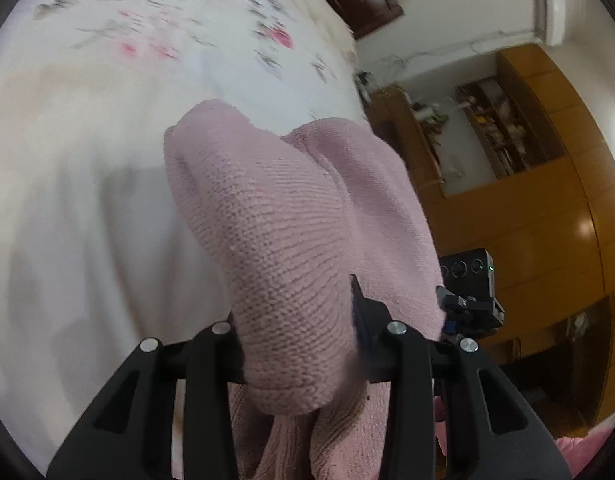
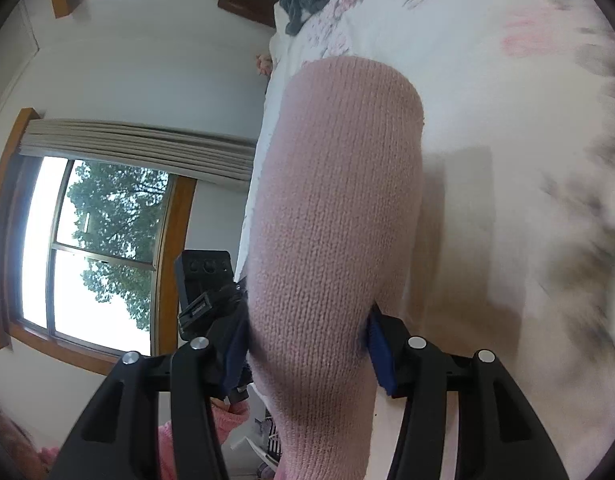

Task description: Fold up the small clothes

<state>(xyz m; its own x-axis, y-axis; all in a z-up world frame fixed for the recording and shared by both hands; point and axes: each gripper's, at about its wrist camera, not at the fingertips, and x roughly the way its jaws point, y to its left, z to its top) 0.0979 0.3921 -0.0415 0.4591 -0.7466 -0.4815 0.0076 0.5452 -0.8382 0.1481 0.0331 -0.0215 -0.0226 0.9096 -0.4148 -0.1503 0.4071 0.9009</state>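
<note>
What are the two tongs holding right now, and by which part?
Both tongs, left and right, are shut on the pink knit garment, each pinching a bunched fold that stands up between its fingers. Which part of the garment cannot be told.

Matt pink knitted garment (image 1: 291, 216), glossy wooden wardrobe (image 1: 547, 216), and seemingly smooth floral cotton bedsheet (image 1: 87, 140).

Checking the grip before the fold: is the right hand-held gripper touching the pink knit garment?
Touching. The right wrist view shows the pink knit garment pinched between the right hand-held gripper fingers.
</note>
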